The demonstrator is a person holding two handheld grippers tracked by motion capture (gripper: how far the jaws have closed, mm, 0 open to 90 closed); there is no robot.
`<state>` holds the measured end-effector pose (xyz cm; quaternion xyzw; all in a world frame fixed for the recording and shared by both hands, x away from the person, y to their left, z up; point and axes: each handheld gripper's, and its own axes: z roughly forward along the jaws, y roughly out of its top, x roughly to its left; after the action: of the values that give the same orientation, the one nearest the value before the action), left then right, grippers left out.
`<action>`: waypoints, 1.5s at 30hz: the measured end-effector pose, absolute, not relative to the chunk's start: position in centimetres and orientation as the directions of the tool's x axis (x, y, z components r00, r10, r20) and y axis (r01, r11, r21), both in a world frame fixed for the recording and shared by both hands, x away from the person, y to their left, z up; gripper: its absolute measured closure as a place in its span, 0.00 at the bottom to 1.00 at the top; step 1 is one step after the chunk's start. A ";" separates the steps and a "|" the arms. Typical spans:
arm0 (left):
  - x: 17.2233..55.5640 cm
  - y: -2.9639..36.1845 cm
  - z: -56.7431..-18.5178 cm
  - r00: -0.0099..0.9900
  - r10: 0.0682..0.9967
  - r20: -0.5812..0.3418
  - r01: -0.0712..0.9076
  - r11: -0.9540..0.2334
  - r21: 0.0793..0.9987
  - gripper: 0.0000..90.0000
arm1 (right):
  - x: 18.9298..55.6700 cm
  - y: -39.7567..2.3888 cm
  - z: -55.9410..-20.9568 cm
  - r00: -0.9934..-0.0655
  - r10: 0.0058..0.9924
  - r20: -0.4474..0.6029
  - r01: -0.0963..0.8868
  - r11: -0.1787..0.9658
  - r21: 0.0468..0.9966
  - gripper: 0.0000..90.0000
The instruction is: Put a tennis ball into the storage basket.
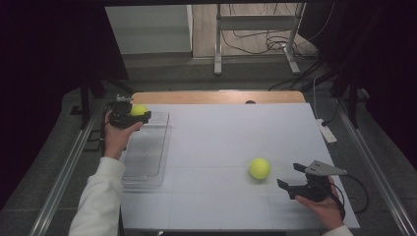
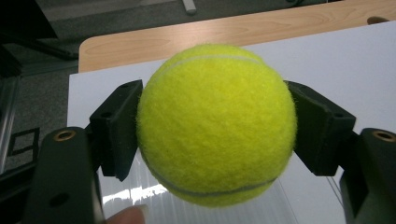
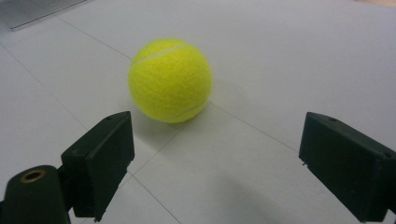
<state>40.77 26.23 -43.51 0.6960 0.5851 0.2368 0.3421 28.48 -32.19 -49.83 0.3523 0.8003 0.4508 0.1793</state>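
Observation:
My left gripper [image 1: 141,114] is shut on a yellow tennis ball [image 1: 138,110] and holds it above the far end of a clear plastic tray [image 1: 147,152] at the table's left. In the left gripper view both black pads [image 2: 116,128] press the sides of that tennis ball [image 2: 215,123]. A second tennis ball [image 1: 259,168] rests on the white table sheet [image 1: 221,137] at the right. My right gripper [image 1: 290,176] stands open just right of it, near the front edge. In the right gripper view the resting ball [image 3: 170,80] lies ahead of the wide-apart jaws, nearer the left one.
A bare wooden strip [image 1: 216,97] runs along the table's far edge, with a dark hole [image 1: 250,102] in it. A white remote-like object [image 1: 326,131] lies off the right edge. A metal stand [image 1: 255,29] and cables are on the floor beyond.

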 end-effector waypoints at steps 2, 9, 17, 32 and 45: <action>40.8 26.3 -43.7 0.198 0.978 -0.070 0.657 -0.080 0.749 0.30 | 28.5 -32.2 -49.8 -0.687 0.726 0.030 0.402 0.345 0.848 0.12; 40.9 26.4 -44.3 0.197 0.979 -0.051 0.670 -0.096 0.736 0.30 | 28.5 -32.2 -49.8 -0.686 0.727 0.028 0.403 0.348 0.847 0.12; 41.6 26.4 -45.2 0.187 0.981 -0.048 0.691 -0.097 0.717 0.30 | 28.5 -32.2 -49.9 -0.687 0.726 0.030 0.405 0.348 0.846 0.12; 42.3 26.6 -46.2 0.179 0.983 -0.027 0.715 -0.112 0.690 0.30 | 28.6 -32.2 -50.0 -0.686 0.727 0.034 0.408 0.346 0.845 0.12; 42.7 26.5 -47.0 0.181 0.984 -0.008 0.740 -0.130 0.660 0.30 | 28.6 -32.2 -50.0 -0.685 0.728 0.034 0.409 0.346 0.844 0.12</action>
<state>42.66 26.48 -47.04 0.7180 0.6001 0.2226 0.2734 28.60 -32.22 -49.98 0.3549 0.8010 0.4482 0.1776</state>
